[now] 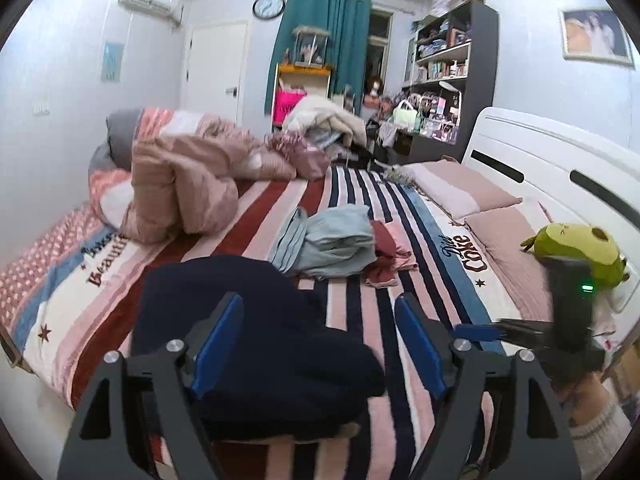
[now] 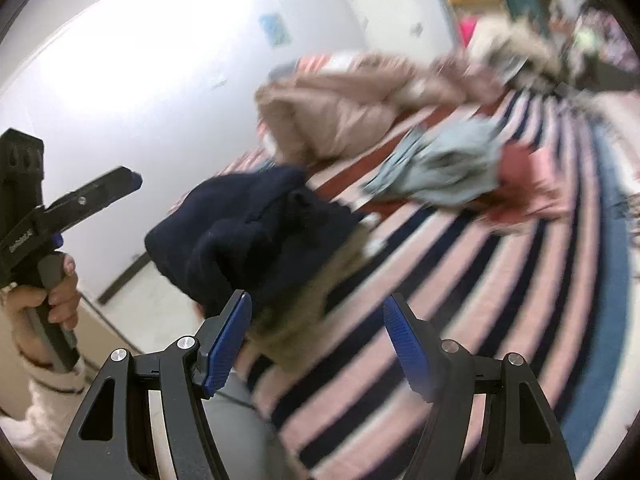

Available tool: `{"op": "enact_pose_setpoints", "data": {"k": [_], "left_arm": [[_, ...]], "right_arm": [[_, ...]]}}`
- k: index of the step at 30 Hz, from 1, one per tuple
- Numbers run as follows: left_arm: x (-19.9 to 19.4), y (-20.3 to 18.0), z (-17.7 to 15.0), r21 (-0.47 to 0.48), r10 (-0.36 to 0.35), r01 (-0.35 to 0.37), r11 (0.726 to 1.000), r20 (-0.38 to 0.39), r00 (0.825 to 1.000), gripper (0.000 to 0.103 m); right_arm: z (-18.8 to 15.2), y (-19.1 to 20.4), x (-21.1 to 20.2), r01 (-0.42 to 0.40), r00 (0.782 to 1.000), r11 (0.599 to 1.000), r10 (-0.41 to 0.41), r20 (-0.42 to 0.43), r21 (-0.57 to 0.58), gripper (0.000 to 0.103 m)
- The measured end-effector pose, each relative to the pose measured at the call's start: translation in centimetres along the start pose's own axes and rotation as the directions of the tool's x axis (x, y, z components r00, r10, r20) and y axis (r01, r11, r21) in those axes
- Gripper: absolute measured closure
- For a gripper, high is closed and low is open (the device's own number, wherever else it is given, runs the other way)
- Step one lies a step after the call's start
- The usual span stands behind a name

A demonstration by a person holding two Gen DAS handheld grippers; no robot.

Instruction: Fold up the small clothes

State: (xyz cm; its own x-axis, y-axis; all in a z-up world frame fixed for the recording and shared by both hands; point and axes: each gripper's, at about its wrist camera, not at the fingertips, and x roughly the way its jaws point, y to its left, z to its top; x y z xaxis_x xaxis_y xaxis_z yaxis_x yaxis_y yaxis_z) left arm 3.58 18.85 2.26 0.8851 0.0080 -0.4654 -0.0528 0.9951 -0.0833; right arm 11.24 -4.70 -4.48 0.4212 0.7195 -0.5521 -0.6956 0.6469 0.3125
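Navy garment (image 1: 256,336) lies bunched on striped bedspread (image 1: 360,320), lower centre of left wrist view, just beyond left gripper (image 1: 320,320); jaws apart, nothing pinched. Right gripper (image 2: 316,332): jaws apart, empty, garment at upper left of its blue pads; view blurred. Light-blue and red clothes pile (image 1: 336,244) mid-frame, apart from garment. Pink duvet (image 1: 188,188) upper left.

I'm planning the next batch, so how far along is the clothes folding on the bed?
Done: the navy garment lies bundled on the striped bedspread, though the neatness of its fold is unclear. In hand: nothing; the left claw and right claw are both open and empty. Left: the light blue garment and maroon garment lie crumpled.
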Motion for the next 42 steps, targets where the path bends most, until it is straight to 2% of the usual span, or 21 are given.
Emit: {"op": "enact_pose_setpoints", "data": {"k": [2, 4, 6, 9, 10, 12, 14, 17, 24, 33, 42], "left_arm": [[-0.7, -2.9, -1.5, 0.017, 0.033, -0.034, 0.999, 0.057, 0.998, 0.019], [-1.1, -5.3, -2.7, 0.027, 0.032, -0.035, 0.999, 0.096, 0.995, 0.017], [-1.2, -7.9, -4.0, 0.044, 0.041, -0.048, 0.998, 0.136, 0.990, 0.010], [-1.1, -11.1, -5.5, 0.065, 0.074, -0.087, 0.994, 0.186, 0.980, 0.003], [-1.0, -11.9, -6.0, 0.058, 0.082, -0.095, 0.994, 0.199, 0.977, 0.002], [-0.8, -13.2, -6.9, 0.037, 0.083, -0.092, 0.995, 0.211, 0.974, 0.001], [-0.5, -14.2, -7.6, 0.045, 0.084, -0.095, 0.994, 0.209, 0.974, 0.001], [-0.4, -15.3, -8.2, 0.056, 0.130, -0.147, 0.988, 0.235, 0.963, 0.001], [-0.6, -15.1, -7.8, 0.057, 0.131, -0.149, 0.987, 0.243, 0.961, 0.001], [-1.0, -14.7, -7.9, 0.052, 0.135, -0.152, 0.987, 0.245, 0.960, 0.001], [-1.4, -14.4, -8.1, 0.043, 0.107, -0.121, 0.992, 0.243, 0.964, 0.001]], "right_arm": [[-1.6, 0.1, -2.5, 0.099, 0.993, 0.995, -0.097, 0.074, -0.030, 0.037], [-3.3, 0.5, -4.9, 0.206, 0.970, 0.977, -0.195, 0.144, -0.063, 0.037], [-4.8, 0.8, -7.0, 0.278, 0.946, 0.958, -0.260, 0.194, -0.074, 0.035], [-6.3, 0.8, -9.3, 0.351, 0.911, 0.935, -0.327, 0.253, -0.055, 0.018], [-6.9, 0.7, -10.2, 0.373, 0.895, 0.927, -0.346, 0.281, -0.047, 0.010], [-7.6, 0.8, -11.3, 0.427, 0.862, 0.904, -0.393, 0.320, -0.039, 0.000], [-8.3, 1.1, -12.2, 0.493, 0.821, 0.869, -0.446, 0.356, -0.049, 0.000], [-8.8, 0.9, -13.3, 0.540, 0.782, 0.841, -0.488, 0.388, -0.031, 0.000], [-8.9, 0.1, -14.6, 0.542, 0.765, 0.840, -0.501, 0.406, 0.015, 0.000], [-9.1, 0.1, -14.9, 0.541, 0.764, 0.841, -0.500, 0.407, 0.016, 0.000], [-9.1, 1.0, -15.3, 0.554, 0.751, 0.833, -0.505, 0.425, 0.011, 0.000]]}}
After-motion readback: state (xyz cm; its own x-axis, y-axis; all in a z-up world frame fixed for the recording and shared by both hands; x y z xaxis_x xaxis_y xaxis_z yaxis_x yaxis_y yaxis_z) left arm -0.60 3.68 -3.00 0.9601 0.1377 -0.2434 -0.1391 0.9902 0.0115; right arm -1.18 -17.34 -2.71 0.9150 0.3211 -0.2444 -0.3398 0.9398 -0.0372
